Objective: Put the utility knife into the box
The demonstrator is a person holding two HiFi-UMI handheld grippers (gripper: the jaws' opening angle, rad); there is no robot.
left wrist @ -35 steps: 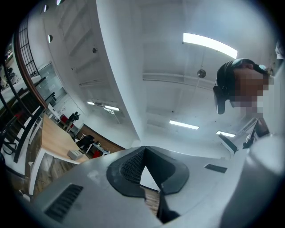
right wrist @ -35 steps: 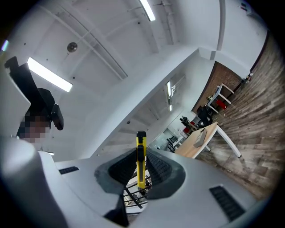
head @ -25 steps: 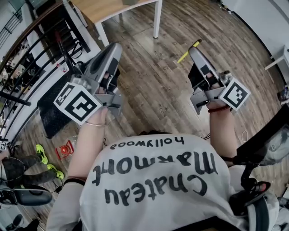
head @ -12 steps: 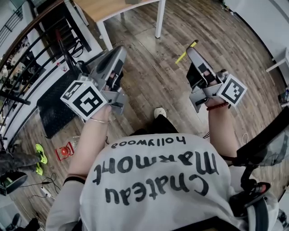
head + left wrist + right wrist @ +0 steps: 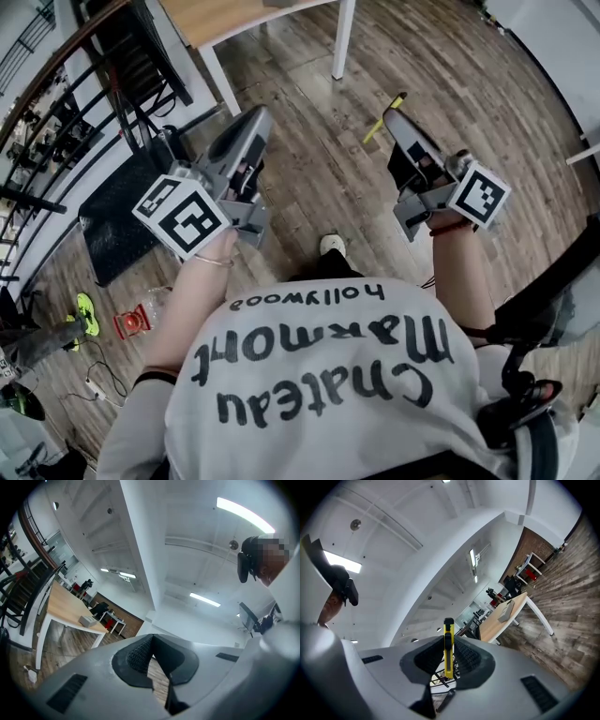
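**Item 1. Right gripper**, grey two-jaw tool with a marker cube. Its claw is clamped on item 2. It is held out in front of the person's chest, over the brown wood-plank floor.

**Item 2. Yellow plastic utility knife**, slim, with a black slider. It is pinched edge-on between the ribbed black pads, and its upper end stands clear beyond the jaw tips. Whether the blade is out cannot be told.

**Item 3. Left gripper**, the same make. Its claw is together with nothing in it, and only floor shows through the slot under the pads.

**Item 4. Small grey box**, lying on the pale wooden table with white legs. This is probably the task's box. It is well apart from both grippers.

**Condition:** the knife is in carry and not yet delivered.

**Hazards, as judged:**
- The pads grip only the lower stretch of a thin, smooth body, so a jolt while walking could pivot the knife or let it slide out.
- A dropped knife would land on the planks, away from the table.
- The long free end could strike the box wall on the way in and lever the knife loose.
- Opening the jaws too early would leave it beside the box.
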